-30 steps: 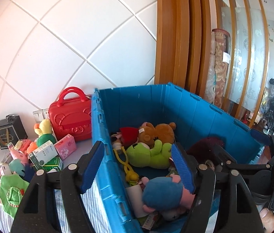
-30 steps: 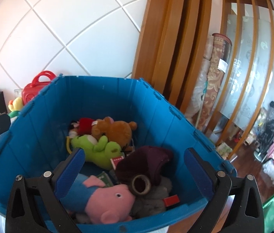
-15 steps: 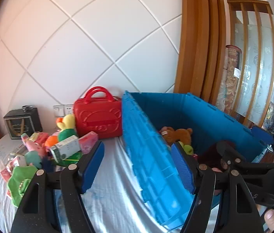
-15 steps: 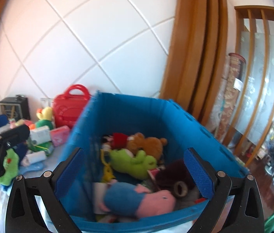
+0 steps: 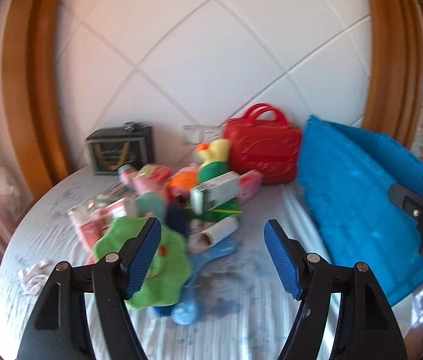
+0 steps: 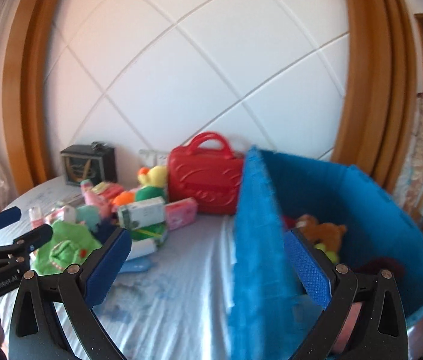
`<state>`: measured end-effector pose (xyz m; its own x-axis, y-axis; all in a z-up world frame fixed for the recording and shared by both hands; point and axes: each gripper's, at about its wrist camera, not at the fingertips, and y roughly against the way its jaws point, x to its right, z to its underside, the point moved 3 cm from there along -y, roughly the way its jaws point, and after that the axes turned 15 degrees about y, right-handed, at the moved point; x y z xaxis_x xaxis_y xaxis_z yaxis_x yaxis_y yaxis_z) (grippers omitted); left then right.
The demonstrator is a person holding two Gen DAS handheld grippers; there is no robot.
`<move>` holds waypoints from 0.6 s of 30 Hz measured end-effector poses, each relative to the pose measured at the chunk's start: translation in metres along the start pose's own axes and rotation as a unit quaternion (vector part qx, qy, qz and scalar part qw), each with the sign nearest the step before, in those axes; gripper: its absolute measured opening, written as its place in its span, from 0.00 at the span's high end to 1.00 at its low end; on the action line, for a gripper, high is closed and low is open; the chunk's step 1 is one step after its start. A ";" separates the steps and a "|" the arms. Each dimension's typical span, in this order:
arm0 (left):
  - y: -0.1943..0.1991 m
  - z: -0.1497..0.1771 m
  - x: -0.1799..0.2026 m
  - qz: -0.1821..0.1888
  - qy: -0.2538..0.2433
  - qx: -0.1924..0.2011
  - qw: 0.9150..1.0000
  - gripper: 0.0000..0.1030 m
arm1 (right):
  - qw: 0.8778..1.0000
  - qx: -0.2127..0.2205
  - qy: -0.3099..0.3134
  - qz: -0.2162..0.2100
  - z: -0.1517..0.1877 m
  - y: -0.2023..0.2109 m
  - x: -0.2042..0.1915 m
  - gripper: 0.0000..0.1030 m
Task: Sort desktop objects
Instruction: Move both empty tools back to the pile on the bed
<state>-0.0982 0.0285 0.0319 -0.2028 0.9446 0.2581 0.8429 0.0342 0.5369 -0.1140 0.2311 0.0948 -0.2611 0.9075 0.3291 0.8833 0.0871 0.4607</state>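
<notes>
Crate upright, mouth upward, toys beside

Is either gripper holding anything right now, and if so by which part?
Nothing is held: the left gripper and the right gripper are both open and empty.

Blue bin; red case; green cloth; white striped sheet.

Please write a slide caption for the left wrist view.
Open left hand-held gripper above toy pile, beside blue bin.
</notes>
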 end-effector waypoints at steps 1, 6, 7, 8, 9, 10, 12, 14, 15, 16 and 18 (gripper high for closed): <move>-0.004 0.000 -0.012 -0.012 0.004 -0.002 1.000 0.31 | 1.000 -0.007 0.001 -0.016 0.000 -0.008 -0.008 0.00; -0.023 0.011 -0.087 -0.077 0.029 -0.025 0.996 0.31 | 0.995 -0.064 0.004 -0.071 0.015 -0.059 -0.051 0.00; -0.026 0.014 -0.098 -0.086 0.033 -0.030 0.995 0.31 | 0.994 -0.075 0.004 -0.081 0.019 -0.068 -0.058 0.00; -0.030 0.017 -0.108 -0.093 0.036 -0.035 0.994 0.31 | 0.992 -0.087 0.004 -0.090 0.024 -0.077 -0.066 0.00; -0.036 0.021 -0.121 -0.102 0.041 -0.043 0.993 0.31 | 0.990 -0.099 0.004 -0.096 0.029 -0.085 -0.074 0.00; -0.040 0.023 -0.129 -0.107 0.045 -0.050 0.992 0.31 | 0.989 -0.106 0.005 -0.099 0.033 -0.090 -0.078 0.00; -0.052 0.032 -0.145 -0.111 0.053 -0.070 0.990 0.31 | 0.987 -0.121 0.011 -0.101 0.038 -0.101 -0.089 0.00; -0.062 0.039 -0.156 -0.116 0.060 -0.089 0.987 0.31 | 0.985 -0.132 0.013 -0.107 0.040 -0.111 -0.097 0.00; -0.069 0.043 -0.160 -0.118 0.064 -0.099 0.986 0.31 | 0.984 -0.136 0.012 -0.110 0.041 -0.115 -0.101 0.00; -0.076 0.046 -0.163 -0.118 0.066 -0.108 0.985 0.31 | 0.984 -0.139 0.011 -0.113 0.041 -0.119 -0.103 0.00; -0.088 0.050 -0.167 -0.120 0.068 -0.121 0.983 0.31 | 0.982 -0.149 0.009 -0.115 0.041 -0.128 -0.106 0.00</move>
<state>-0.1132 -0.1162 -0.0988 -0.4599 0.8658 0.1971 0.6234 0.1567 0.7660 -0.1839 0.1406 -0.0328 -0.4493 0.8702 0.2021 0.6483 0.1619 0.7440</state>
